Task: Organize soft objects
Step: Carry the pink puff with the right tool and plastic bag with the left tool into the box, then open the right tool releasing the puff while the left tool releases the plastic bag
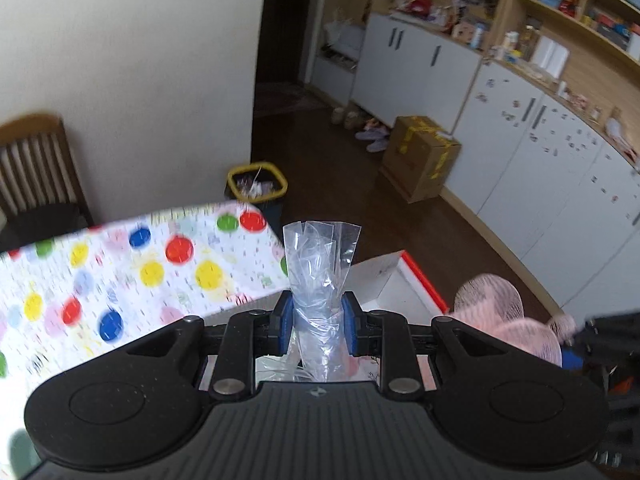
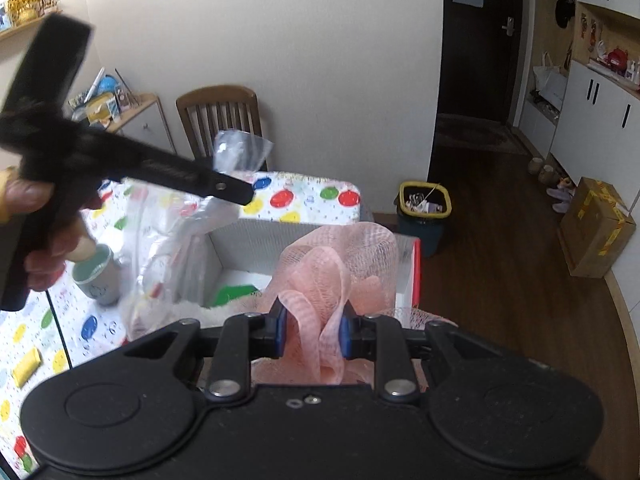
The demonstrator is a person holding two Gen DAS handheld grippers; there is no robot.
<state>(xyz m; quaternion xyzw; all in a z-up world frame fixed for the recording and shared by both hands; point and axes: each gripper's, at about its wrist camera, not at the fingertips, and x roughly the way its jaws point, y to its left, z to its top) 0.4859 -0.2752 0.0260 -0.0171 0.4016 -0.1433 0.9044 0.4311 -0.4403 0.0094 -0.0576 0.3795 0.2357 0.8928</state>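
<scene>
Two tongs busy | left tongs (image 1: 316,316) squeeze our clear bag (image 1: 320,264) | right tongs (image 2: 313,330) squeeze pink net (image 2: 340,256) | we should lower both slowly into white box (image 2: 240,240), frame middle.

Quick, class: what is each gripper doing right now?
Left gripper: closed on the clear plastic bag.
Right gripper: closed on the pink mesh sponge.

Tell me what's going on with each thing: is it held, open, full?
left gripper: shut on the clear plastic bag, lifted
right gripper: shut on the pink mesh sponge, lifted
white box: open, below the sponge
mug: upright on the table
yellow-rimmed bin: holds trash
</scene>
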